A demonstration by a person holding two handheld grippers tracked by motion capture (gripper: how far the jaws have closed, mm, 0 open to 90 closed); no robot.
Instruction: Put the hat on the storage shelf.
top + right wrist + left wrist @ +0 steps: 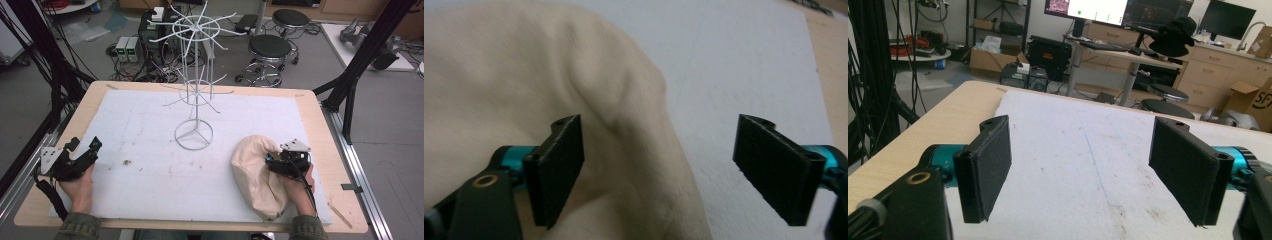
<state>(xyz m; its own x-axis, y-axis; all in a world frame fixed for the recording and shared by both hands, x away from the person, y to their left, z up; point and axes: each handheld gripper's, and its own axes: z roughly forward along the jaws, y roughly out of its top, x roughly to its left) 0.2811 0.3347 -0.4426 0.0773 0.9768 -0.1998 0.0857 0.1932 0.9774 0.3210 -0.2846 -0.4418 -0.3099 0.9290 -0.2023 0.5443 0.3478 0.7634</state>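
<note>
A cream cloth item (pixel 255 175) lies crumpled on the white mat (pixel 150 175) at the front right. My right gripper (pixel 272 160) sits at its right edge, pointing left. In the right gripper view the jaws (pixel 659 122) stand wide apart: the left pad lies against a fold of the cream cloth (pixel 524 75), while the right pad is over bare mat, apart from it. My left gripper (pixel 85 144) rests at the mat's left edge, held in a hand. It is open with nothing between its pads (pixel 1082 125). A white wire stand (pixel 194 100) with radiating arms rises behind the middle.
The mat covers a wooden table (pixel 320 125) whose rim shows all round. Black frame posts (pixel 360 55) stand at the far right and left. Two stools (pixel 270 47), boxes and cables sit on the floor beyond the far edge.
</note>
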